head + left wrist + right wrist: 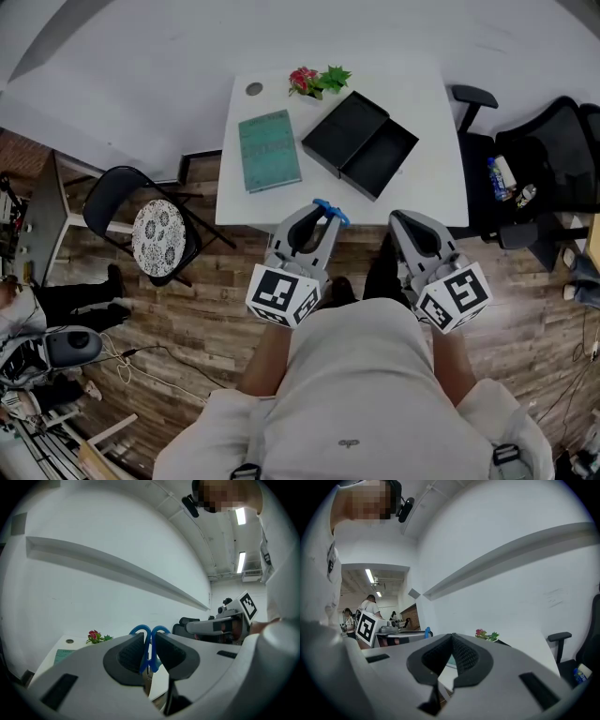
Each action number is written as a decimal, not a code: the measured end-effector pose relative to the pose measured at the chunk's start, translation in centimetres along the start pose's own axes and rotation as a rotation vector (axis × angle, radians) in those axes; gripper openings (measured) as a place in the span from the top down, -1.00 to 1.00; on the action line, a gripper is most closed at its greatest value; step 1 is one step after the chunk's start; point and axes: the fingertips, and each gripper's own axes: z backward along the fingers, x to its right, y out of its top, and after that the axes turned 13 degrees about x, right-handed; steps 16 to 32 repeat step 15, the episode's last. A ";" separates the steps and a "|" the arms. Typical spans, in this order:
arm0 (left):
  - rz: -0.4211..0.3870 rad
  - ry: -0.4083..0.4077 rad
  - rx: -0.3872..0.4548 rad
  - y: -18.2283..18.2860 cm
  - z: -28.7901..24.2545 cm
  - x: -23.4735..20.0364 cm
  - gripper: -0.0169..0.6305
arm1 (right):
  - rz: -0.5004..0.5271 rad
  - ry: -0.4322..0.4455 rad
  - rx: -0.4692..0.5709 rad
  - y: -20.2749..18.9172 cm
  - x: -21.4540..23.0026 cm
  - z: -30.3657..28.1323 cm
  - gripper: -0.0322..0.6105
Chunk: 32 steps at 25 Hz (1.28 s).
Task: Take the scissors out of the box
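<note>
The blue-handled scissors (331, 210) are already out of the open black rectangular box (361, 143), just off the white bench's (431, 112) near edge. The left gripper (323, 217) has its fingers clenched on them. The right gripper (401, 223) has its fingers closed on nothing. The likely remaining move is to lay the scissors on the bench.

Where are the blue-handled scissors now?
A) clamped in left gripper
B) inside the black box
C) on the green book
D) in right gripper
A: the left gripper is clamped on the blue-handled scissors; the open black box shows no scissors.
</note>
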 end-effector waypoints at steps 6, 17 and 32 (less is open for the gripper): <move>0.001 0.005 0.010 0.2 0.0 0.0 0.68 | 0.007 0.009 -0.003 0.2 -0.1 0.0 0.89; 0.003 0.016 0.027 0.3 0.0 -0.3 0.68 | 0.012 0.016 -0.004 0.2 0.1 -0.2 0.89; 0.003 0.016 0.027 0.3 0.0 -0.3 0.68 | 0.012 0.016 -0.004 0.2 0.1 -0.2 0.89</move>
